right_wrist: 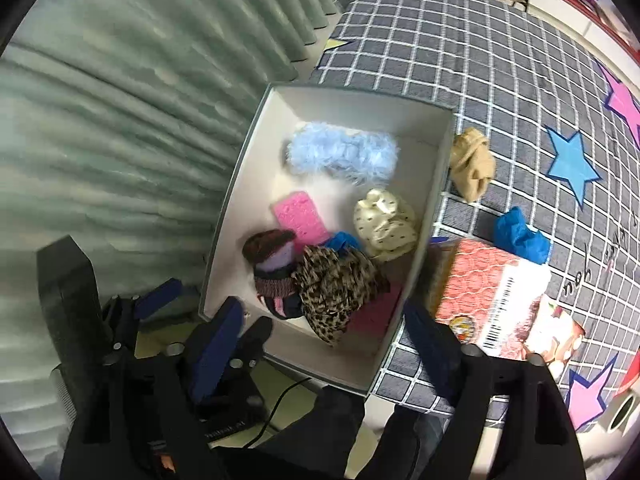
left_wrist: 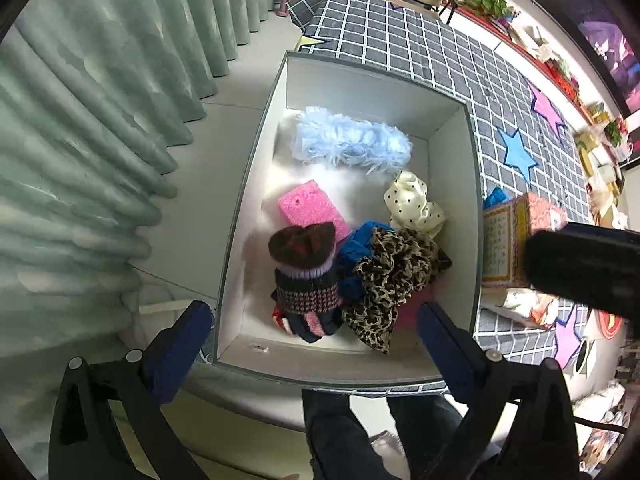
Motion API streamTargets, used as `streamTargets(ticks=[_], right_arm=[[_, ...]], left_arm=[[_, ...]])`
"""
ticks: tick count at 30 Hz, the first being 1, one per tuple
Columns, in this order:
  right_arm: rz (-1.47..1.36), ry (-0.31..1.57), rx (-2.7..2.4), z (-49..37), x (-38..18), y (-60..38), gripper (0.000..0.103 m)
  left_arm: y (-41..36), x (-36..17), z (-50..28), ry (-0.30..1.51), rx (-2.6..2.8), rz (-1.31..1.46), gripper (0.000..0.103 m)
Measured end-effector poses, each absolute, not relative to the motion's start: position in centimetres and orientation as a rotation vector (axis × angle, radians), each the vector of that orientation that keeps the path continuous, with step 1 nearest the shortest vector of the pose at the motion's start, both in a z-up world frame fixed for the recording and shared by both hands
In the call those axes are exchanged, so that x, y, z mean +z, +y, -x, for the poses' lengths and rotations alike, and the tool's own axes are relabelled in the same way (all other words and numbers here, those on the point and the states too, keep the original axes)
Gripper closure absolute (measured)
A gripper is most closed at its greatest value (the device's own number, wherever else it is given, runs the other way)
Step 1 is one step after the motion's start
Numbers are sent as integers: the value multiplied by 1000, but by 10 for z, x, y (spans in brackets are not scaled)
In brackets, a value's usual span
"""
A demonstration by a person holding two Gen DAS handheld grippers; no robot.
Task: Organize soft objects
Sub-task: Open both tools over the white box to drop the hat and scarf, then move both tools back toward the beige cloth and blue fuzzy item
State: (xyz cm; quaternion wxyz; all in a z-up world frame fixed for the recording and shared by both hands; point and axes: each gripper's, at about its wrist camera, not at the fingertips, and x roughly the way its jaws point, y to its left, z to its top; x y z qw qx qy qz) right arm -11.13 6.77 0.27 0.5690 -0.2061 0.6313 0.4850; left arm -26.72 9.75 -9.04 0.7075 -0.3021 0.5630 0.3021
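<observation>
Both hand-held grippers, left (left_wrist: 314, 330) and right (right_wrist: 324, 330), hover spread wide and empty above the near end of the white box (left_wrist: 256, 184). The box sits at the tabletop's (right_wrist: 460, 40) curtain-side edge and holds a blue fluffy roll (left_wrist: 350, 142), pink sponge (left_wrist: 312, 206), dotted scrunchie (left_wrist: 414, 204), knit socks (left_wrist: 306, 276) and leopard cloth (left_wrist: 394, 280). A tan cloth (right_wrist: 472, 164) and blue cloth (right_wrist: 520, 240) lie on the tabletop just beside the box.
</observation>
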Motion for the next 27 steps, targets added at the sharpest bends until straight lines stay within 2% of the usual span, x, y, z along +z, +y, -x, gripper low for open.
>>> streamTargets(ticks=[10, 19, 27], right_arm=[[282, 1470, 920, 26, 16, 18, 1], [138, 1642, 649, -49, -48, -32, 1], [50, 1799, 600, -84, -118, -19, 1]], left_arm=[[94, -80, 241, 1263, 614, 642, 0], [80, -80, 212, 1334, 596, 572, 0], [82, -75, 192, 1394, 632, 496, 0]])
